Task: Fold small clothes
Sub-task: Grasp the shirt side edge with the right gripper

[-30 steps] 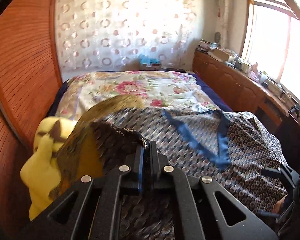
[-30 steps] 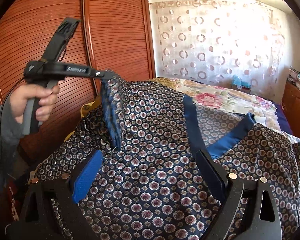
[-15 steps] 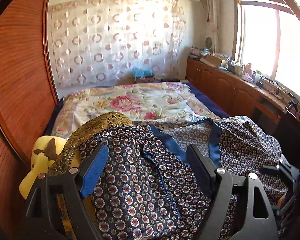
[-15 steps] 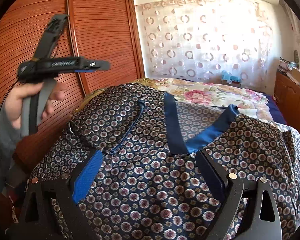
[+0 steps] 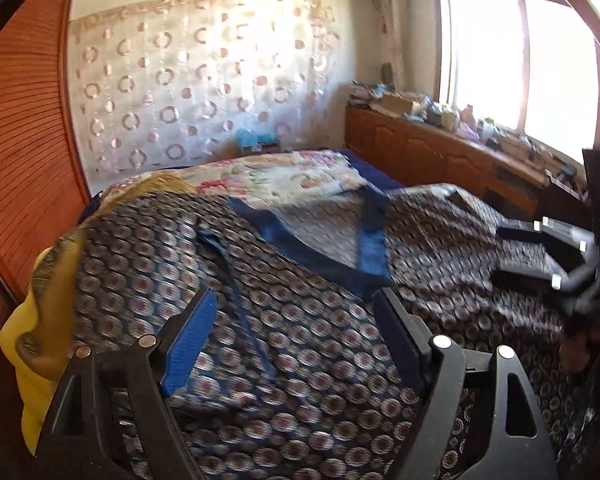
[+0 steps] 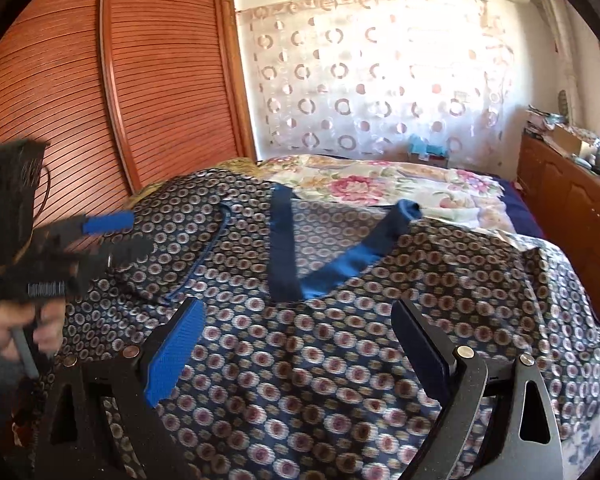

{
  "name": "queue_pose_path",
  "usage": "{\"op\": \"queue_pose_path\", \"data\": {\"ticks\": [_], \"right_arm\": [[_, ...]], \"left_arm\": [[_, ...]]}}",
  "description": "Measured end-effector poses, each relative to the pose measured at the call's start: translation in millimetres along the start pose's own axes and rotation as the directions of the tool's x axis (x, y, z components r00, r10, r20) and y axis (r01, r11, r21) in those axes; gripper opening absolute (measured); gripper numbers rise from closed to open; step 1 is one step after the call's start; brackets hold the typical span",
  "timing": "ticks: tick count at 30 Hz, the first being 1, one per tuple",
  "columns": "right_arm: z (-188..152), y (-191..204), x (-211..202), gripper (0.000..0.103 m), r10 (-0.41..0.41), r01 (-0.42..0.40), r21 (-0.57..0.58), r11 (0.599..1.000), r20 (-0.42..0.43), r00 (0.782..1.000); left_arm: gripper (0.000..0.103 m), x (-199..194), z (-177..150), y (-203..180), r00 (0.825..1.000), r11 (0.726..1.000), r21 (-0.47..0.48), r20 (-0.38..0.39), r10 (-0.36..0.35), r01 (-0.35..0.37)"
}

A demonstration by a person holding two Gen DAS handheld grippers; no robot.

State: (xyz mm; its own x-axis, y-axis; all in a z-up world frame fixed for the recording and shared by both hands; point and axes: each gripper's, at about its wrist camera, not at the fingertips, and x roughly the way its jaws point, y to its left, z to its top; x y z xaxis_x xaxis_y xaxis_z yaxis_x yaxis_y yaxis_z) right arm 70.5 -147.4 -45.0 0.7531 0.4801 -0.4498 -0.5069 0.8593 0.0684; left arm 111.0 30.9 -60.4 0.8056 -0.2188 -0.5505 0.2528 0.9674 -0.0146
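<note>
Hovering w/ jaws apart, empty: left claw (image 5: 292, 340) & right claw (image 6: 296, 344) above patterned top (image 6: 340, 360), blue neckline edge (image 6: 284, 248) clear ahead.

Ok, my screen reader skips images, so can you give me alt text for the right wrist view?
A dark patterned garment with a blue V-neck lies spread over a bed, seen between the open fingers of the right gripper. At left a hand holds the left gripper, also open, above the fabric.

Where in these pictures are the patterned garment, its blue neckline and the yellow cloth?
patterned garment (image 6: 340, 360): right wrist view, front panel.
blue neckline (image 6: 284, 256): right wrist view, left band of the V.
yellow cloth (image 5: 32, 360): left wrist view, hanging left edge.
</note>
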Motion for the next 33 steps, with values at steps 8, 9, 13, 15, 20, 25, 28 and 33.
{"op": "queue_pose_path", "data": {"ticks": [8,9,13,15,20,25,28,33], "right_arm": [[-8.0,-33.0,-13.5,0.095,-0.094,0.093,-0.017,0.996,-0.031,0.995],[-10.2,-38.2,-14.1,0.095,-0.108,0.107,-0.022,0.994,-0.046,0.993],[-14.5,-57.1,-17.2,0.095,-0.153,0.151,-0.034,0.988,-0.079,0.985],[-13.8,-68.7,-21.6,0.095,-0.175,0.173,-0.028,0.985,-0.09,0.98],[-18.9,-114.8,-39.2,0.095,-0.244,0.246,0.01,0.969,-0.121,0.962],[-20.2,-154.4,-55.6,0.095,-0.316,0.324,0.038,0.945,-0.136,0.939],[-23.6,-182.5,-66.0,0.09,-0.356,0.37,0.064,0.927,-0.158,0.921],[-30.6,-215.6,-75.5,0.086,-0.38,0.408,0.11,0.906,-0.208,0.901]], "left_arm": [[0.081,40.0,-11.8,-29.6,0.983,0.999,0.046,-0.184,-0.008,0.017],[0.081,44.6,-13.7,-29.9,0.979,0.999,0.044,-0.203,-0.004,0.013],[0.081,59.3,-21.3,-29.2,0.965,1.0,0.028,-0.261,-0.007,0.015],[0.081,67.6,-23.9,-30.7,0.958,0.999,0.041,-0.287,0.007,0.005],[0.082,74.6,-27.0,-36.0,0.957,0.998,0.056,-0.292,0.005,0.012],[0.086,79.1,-25.7,-33.2,0.952,0.999,0.025,-0.305,-0.026,0.035],[0.088,79.9,-25.5,-37.0,0.951,0.998,0.038,-0.309,-0.027,0.041],[0.089,80.8,-24.5,-36.4,0.95,0.998,0.038,-0.311,-0.031,0.045]]}}
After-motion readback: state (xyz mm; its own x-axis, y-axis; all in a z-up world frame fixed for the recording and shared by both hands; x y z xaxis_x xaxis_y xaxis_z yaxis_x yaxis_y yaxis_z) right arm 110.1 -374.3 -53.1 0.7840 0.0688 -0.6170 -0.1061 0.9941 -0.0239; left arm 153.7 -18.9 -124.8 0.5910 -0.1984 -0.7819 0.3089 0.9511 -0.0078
